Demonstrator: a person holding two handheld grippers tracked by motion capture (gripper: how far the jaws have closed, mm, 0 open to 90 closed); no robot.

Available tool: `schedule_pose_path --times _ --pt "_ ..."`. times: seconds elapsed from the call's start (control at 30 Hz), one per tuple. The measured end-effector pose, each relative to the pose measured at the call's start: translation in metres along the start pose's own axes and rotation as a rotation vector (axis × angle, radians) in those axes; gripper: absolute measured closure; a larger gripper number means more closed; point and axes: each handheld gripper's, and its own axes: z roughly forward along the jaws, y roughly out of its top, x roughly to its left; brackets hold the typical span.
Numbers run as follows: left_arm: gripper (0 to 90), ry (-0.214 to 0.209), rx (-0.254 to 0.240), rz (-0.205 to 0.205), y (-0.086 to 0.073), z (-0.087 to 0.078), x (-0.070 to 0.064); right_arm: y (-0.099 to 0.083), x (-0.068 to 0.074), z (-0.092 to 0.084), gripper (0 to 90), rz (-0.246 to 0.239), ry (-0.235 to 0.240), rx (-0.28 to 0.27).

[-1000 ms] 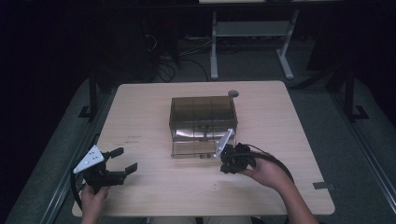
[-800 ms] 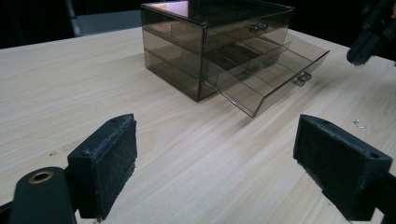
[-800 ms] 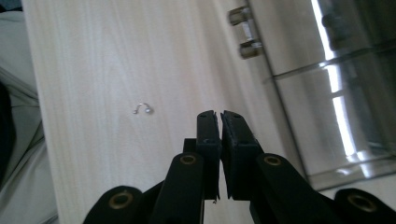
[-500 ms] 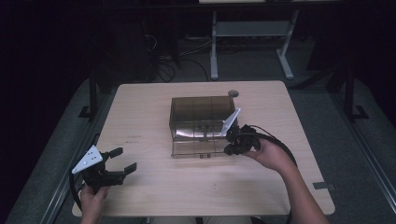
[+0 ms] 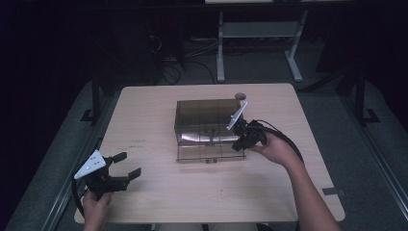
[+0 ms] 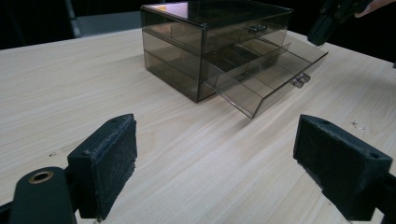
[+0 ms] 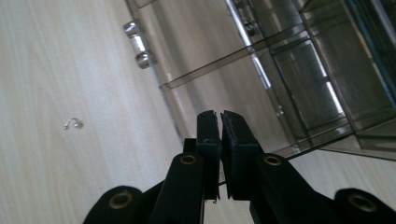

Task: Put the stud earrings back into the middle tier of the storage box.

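A smoky clear plastic drawer box (image 5: 207,113) stands in the middle of the wooden table (image 5: 144,110). Its bottom drawer (image 5: 209,153) is pulled out toward me, and I see the same drawer (image 6: 266,79) in the left gripper view. My right gripper (image 5: 238,143) hovers over the drawer's right edge. Its jaws are shut (image 7: 219,122), and I see nothing between the pads. The drawer's two small knobs (image 7: 137,45) lie to the left of those jaws. My left gripper (image 5: 130,164) rests at the table's near left, open and empty (image 6: 219,158), pointing at the box.
A tiny metal piece (image 7: 72,124) lies on the table in front of the drawer, also visible in the left gripper view (image 6: 358,124). A round dark disc (image 5: 239,96) sits behind the box. Dark floor, cables and a white desk frame (image 5: 260,33) lie beyond the table.
My right gripper has moved away from me along the drawer's right side, from its front corner up toward the box, staying shut. The left gripper has kept still.
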Motion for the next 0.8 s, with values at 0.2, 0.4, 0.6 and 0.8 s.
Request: schedule_pose_path --times 0.2,0.4,0.6,0.8 --pt "12.9 0.001 -0.002 0.003 0.0 -0.001 0.0 0.002 -0.009 0.008 85.4 0.017 -0.003 0.02" --pt "12.9 0.003 -0.004 -0.001 0.0 -0.001 0.0 0.001 -0.016 0.016 85.4 0.033 -0.001 0.044" --pt "12.9 0.002 -0.004 0.001 0.0 -0.002 0.0 0.001 -0.018 0.022 85.4 0.034 0.002 0.061" --pt "12.9 0.001 -0.006 -0.004 0.0 -0.002 0.0 0.002 -0.02 0.026 85.3 0.03 0.001 0.066"
